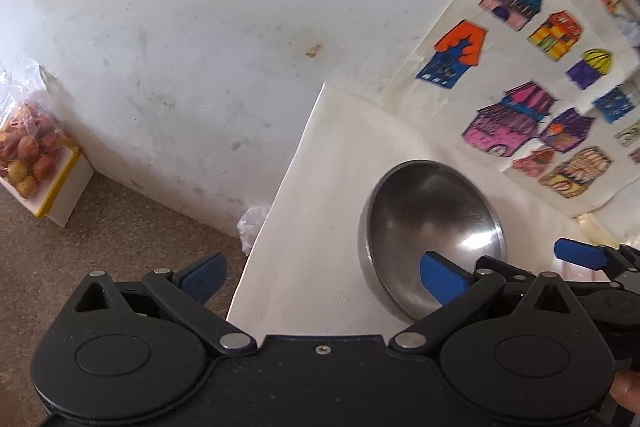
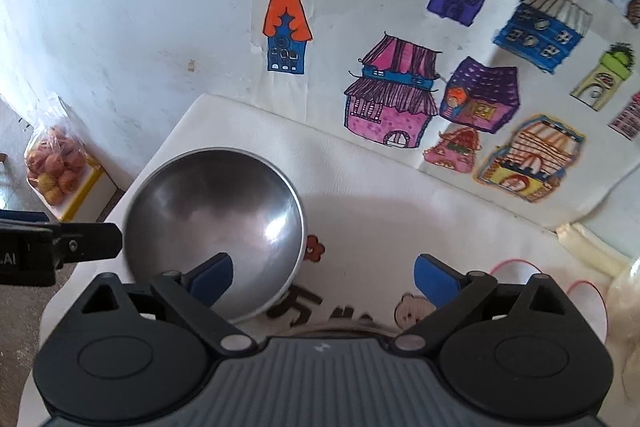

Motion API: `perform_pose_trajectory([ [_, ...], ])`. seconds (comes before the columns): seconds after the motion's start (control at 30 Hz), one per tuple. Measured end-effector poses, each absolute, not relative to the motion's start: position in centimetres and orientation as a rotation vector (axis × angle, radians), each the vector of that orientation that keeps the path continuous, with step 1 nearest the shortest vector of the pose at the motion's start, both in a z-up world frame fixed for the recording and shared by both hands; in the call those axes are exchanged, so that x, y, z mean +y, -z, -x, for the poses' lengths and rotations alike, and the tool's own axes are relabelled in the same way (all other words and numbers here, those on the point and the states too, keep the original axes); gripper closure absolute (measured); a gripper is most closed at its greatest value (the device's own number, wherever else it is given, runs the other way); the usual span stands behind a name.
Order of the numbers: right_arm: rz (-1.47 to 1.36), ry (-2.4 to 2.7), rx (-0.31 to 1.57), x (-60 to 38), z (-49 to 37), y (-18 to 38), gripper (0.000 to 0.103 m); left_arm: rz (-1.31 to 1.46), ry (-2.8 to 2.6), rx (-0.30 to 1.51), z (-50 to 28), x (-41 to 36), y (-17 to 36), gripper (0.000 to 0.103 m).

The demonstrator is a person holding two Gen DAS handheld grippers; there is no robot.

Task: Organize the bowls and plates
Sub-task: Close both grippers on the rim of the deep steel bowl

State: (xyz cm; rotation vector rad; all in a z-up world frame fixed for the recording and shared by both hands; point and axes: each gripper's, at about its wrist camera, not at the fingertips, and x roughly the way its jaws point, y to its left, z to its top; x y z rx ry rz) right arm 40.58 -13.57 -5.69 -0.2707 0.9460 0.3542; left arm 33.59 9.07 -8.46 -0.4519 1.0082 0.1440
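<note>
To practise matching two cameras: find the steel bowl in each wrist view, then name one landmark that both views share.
Left wrist view: the steel bowl sits lower right of centre on the white cloth, behind the gripper's right finger.
Right wrist view: the steel bowl sits lower left of centre, behind the gripper's left finger.
Shared landmark: the orange-roofed blue house drawing on the wall sheet.

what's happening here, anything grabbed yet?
Nothing grabbed yet. A person holds two grippers over a white-covered table. One steel bowl sits upright and empty near the table's left edge. The left gripper is open, one finger over the bowl's rim. The right gripper is open too, its left finger over the bowl.
</note>
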Motion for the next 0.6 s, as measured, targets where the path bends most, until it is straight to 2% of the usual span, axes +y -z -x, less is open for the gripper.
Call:
perform_pose_trajectory([
  [0.13,0.277,-0.362,0.965,-13.5,-41.5,6.5,0.009,0.464,-0.154,1.038,-34.8,9.1,9.3,0.001],
  [0.37,0.238,-0.366,0.996,-13.1,-42.0,7.2,0.023,0.415,-0.154,1.075,-36.1,8.1,9.7,0.002],
  [0.47,0.229,-0.366,1.007,-12.8,-42.0,7.4,0.03,0.385,-0.163,1.086,-36.6,7.7,9.7,0.006],
  [0.6,0.218,-0.365,1.019,-12.8,-42.0,7.7,0.041,0.379,-0.162,1.107,-36.9,7.5,10.0,0.016],
])
